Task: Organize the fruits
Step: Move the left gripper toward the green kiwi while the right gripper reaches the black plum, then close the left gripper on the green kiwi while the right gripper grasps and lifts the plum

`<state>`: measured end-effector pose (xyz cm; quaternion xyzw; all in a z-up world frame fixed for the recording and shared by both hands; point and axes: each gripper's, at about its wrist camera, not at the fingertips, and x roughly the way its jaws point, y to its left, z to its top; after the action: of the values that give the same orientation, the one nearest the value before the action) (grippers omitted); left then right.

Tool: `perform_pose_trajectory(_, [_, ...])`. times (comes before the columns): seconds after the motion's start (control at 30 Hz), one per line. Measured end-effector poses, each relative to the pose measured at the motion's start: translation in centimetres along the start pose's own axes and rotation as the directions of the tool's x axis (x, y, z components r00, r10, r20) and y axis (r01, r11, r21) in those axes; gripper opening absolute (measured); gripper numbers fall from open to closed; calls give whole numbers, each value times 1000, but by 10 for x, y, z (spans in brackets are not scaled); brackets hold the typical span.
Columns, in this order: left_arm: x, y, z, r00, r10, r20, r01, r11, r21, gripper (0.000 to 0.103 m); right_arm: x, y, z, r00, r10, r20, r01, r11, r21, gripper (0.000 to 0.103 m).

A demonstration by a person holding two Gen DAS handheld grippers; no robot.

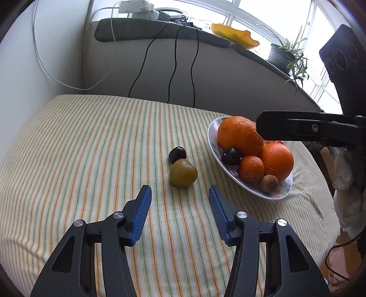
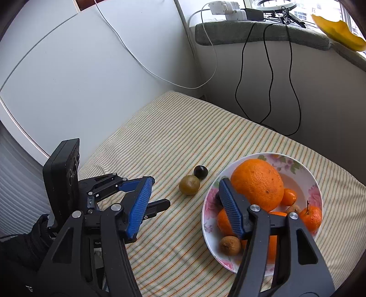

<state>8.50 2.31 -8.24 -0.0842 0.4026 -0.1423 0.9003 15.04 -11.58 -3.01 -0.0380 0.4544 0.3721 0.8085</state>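
Note:
A floral plate (image 1: 212,134) (image 2: 295,163) on the striped tablecloth holds a large orange (image 1: 239,134) (image 2: 257,184), smaller oranges (image 1: 278,160), a dark plum (image 1: 230,156) and a brown kiwi (image 1: 268,182) (image 2: 230,245). A green-brown fruit (image 1: 183,173) (image 2: 189,184) and a dark plum (image 1: 177,154) (image 2: 200,171) lie touching on the cloth left of the plate. My left gripper (image 1: 180,190) (image 2: 157,194) is open and empty, just short of the green-brown fruit. My right gripper (image 2: 185,181) is open and empty above the plate's left edge.
The striped tablecloth (image 1: 80,141) covers the table. Black cables (image 1: 173,68) hang down the wall behind. A windowsill holds a power strip (image 2: 226,8), a yellow object (image 1: 233,34) and a potted plant (image 1: 286,52). A dark chair back (image 1: 343,64) stands at right.

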Motion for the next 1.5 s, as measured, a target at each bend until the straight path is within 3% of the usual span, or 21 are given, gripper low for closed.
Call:
perform_pose_trajectory(0.07, [2,0,0,1000,-8,-2,8,1000,-4,46,16,-4,13,998,29,-57,-27,999,20,47])
perform_pose_trajectory(0.27, [7,4,3,1000,-8,6,8,1000,-15,38,64,-13,39,975,59,-212,-47,997,66,38])
perform_pose_trajectory(0.43, [9,6,3,1000,-6,3,6,1000,-7,36,96,-23,49,954,35,-299,-9,996,89,29])
perform_pose_trajectory(0.6, [15,5,7,1000,3,-1,-3,1000,6,36,113,-15,54,940,-6,-341,20,999,38,28])
perform_pose_trajectory(0.77, [17,3,9,1000,12,4,-12,1000,12,36,132,-7,55,904,-56,-424,44,998,-36,28])
perform_pose_trajectory(1.0, [21,0,4,1000,20,-3,-20,1000,19,36,152,0,56,866,-142,-479,95,988,-121,29])
perform_pose_trajectory(1.3, [32,-2,11,999,33,-21,-32,999,30,36,167,-1,57,843,-193,-502,128,978,-162,29])
perform_pose_trajectory(1.5, [39,-7,12,999,40,-29,-39,998,48,36,183,12,55,841,-200,-502,123,976,-181,26])
